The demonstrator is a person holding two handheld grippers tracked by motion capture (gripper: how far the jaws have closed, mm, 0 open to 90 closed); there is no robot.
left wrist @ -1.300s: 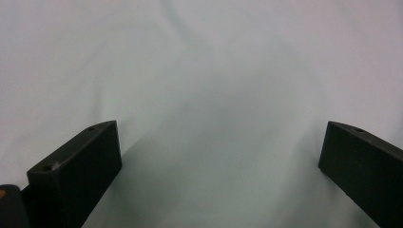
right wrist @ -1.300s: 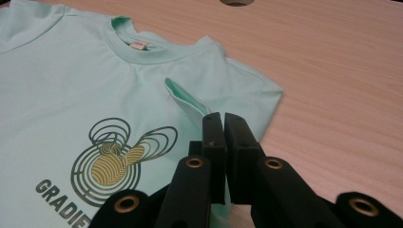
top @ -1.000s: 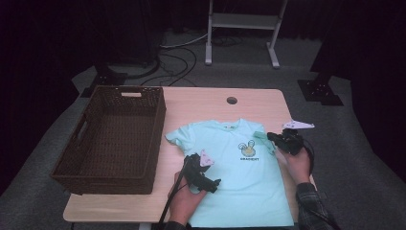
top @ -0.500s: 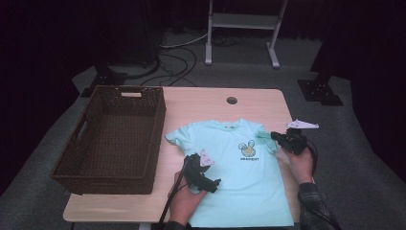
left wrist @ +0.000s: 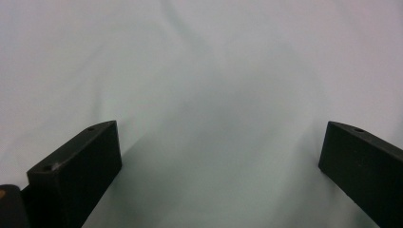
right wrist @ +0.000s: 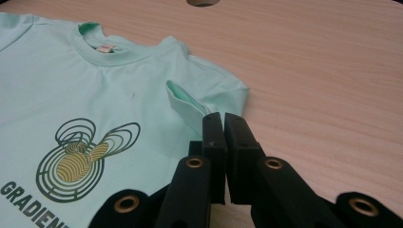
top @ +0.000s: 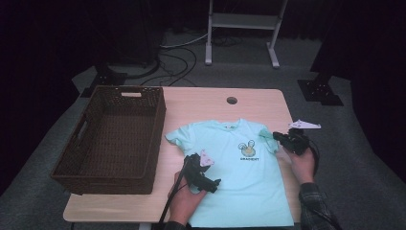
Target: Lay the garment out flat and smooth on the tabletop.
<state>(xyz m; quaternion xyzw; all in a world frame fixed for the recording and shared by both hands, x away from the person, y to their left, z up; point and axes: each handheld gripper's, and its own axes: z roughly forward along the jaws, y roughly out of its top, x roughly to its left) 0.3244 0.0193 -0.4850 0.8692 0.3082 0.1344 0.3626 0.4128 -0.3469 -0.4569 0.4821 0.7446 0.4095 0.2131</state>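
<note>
From the high view, a mint-green cotton T-shirt with a round printed logo [top: 239,177] lies flat, chest up, on the pale wooden table [top: 201,103], its collar toward the far edge. To its left stands one dark brown woven wicker basket [top: 112,139], well apart from your hands. Your left gripper [top: 203,175] rests on the shirt's left side near the waist. Your right gripper [top: 287,140] sits at the shirt's right sleeve.

In the left gripper view, the two black jaws stand wide apart with smooth mint fabric [left wrist: 214,95] spread between and beyond them; nothing is pinched. Use this hand as an anchor: keep it low on the cloth so the body does not slide.

In the right gripper view, the jaws are pressed together on a raised flap of the sleeve hem [right wrist: 187,102], just beside the shoulder seam. The step looks like folding that sleeve inward. Lift only a little, carry the flap across toward the logo, and lay it flat before letting go, so no crease bunches underneath.

Count: one T-shirt, one basket, one table with one round hole [top: 231,100], two grippers.
</note>
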